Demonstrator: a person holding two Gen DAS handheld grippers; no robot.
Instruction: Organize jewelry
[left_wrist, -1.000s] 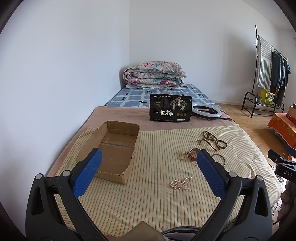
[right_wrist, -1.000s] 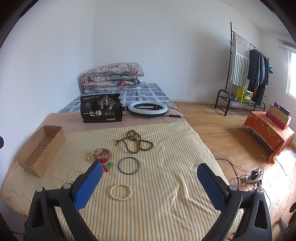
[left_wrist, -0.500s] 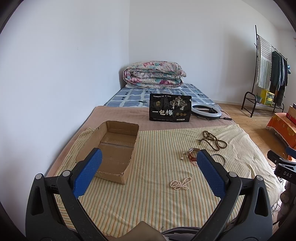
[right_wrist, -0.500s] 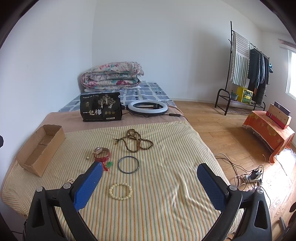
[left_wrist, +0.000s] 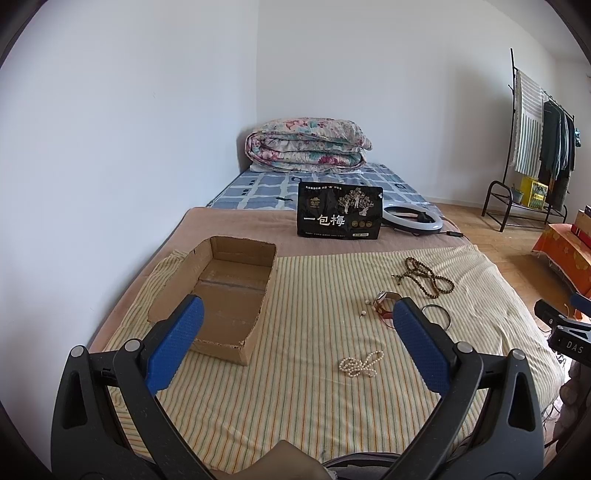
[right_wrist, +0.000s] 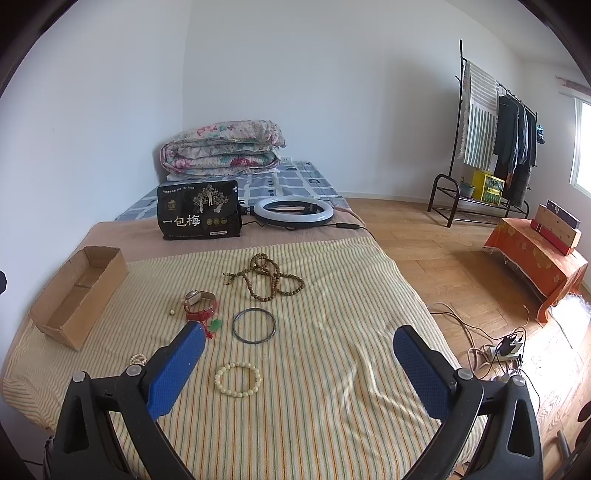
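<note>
Here both my left gripper and right gripper fingers gaped wide, empty; the open brown cardboard box ran lengthwise away from me on the striped bed.

A home bedroom: a low bed under a striped sheet, a folded floral quilt at its far end against the wall, a clothes rack hung with garments, and wood flooring.
</note>
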